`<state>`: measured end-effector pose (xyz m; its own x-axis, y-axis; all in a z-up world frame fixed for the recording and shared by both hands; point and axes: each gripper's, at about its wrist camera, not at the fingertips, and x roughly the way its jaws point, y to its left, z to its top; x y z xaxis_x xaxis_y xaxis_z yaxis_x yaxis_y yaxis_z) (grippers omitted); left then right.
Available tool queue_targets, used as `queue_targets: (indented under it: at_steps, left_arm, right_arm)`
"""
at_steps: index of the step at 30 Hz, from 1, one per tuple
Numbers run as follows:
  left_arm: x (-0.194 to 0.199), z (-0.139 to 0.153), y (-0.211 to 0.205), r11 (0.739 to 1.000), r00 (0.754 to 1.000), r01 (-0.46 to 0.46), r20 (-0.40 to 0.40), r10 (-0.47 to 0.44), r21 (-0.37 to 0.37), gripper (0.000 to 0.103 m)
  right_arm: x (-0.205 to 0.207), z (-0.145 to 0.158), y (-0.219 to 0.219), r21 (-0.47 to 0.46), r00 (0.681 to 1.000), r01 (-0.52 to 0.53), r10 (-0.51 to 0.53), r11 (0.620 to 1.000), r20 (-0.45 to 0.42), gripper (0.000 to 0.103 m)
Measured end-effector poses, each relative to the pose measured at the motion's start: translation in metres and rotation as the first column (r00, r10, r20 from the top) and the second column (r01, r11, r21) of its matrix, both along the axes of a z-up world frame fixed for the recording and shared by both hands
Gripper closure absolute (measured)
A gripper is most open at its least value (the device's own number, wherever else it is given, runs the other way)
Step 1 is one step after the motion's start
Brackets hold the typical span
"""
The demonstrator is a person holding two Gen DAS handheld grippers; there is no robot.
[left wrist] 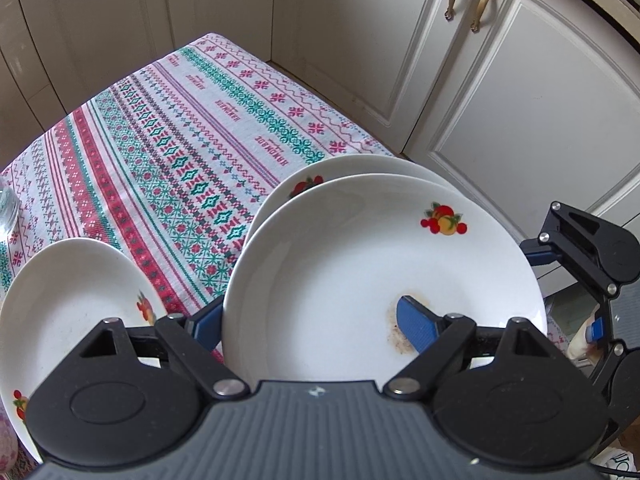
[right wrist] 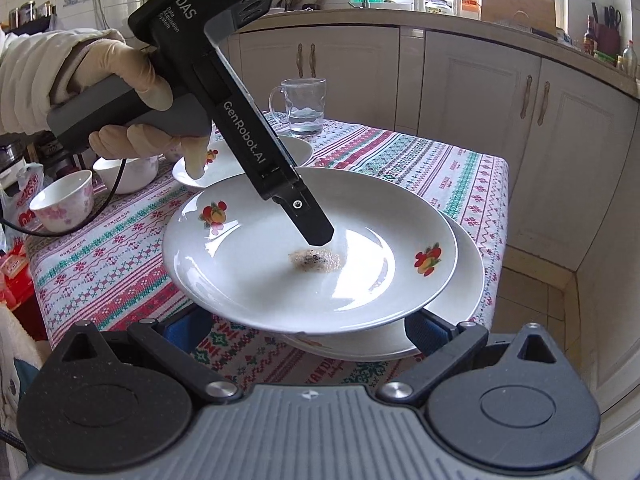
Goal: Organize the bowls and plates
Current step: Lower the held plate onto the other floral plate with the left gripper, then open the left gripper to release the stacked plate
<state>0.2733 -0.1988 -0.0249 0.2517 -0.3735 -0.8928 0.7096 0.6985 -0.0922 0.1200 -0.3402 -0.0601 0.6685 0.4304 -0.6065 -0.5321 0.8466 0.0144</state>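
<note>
Left tongs (left wrist: 316,322): closed on the near rim of the top plate (left wrist: 360,264), one pad (left wrist: 416,328) on its stained inner face, the other beneath. The plate sits tilted over a second plate (right wrist: 468,300) at the counter (right wrist: 400,152) corner. Right tongs (right wrist: 306,326): wide open, fingers straddling both plates' edges, gripping nothing. A third plate (left wrist: 68,304) lies apart, to the left.

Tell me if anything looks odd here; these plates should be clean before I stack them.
Yes: the top plate, gripped by the left tongs above another plate, has a brownish smear with dark specks in its centre, beside the fingertip.
</note>
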Motion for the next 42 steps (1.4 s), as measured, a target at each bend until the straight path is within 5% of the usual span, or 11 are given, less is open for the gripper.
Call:
queue_targets:
  at_steps: [22,34,42]
  left_arm:
    - [0.012,-0.008,-0.013,0.996,0.999,0.035,0.024,-0.037,0.076,0.014]
    - [0.023,-0.018,-0.022,0.997,0.998,0.047,-0.033,-0.045,0.066,0.014]
    - [0.015,-0.013,-0.013,0.998,0.999,0.041,-0.001,-0.041,0.039,0.014]
  right_arm:
    - [0.017,0.007,0.005,-0.045,0.990,0.082,-0.087,0.996,-0.108,0.000]
    - [0.014,0.011,0.003,-0.106,0.980,0.140,-0.153,0.985,-0.126,0.000]
    - [0.008,0.007,0.003,-0.111,0.977,0.152,-0.166,0.982,-0.131,0.000]
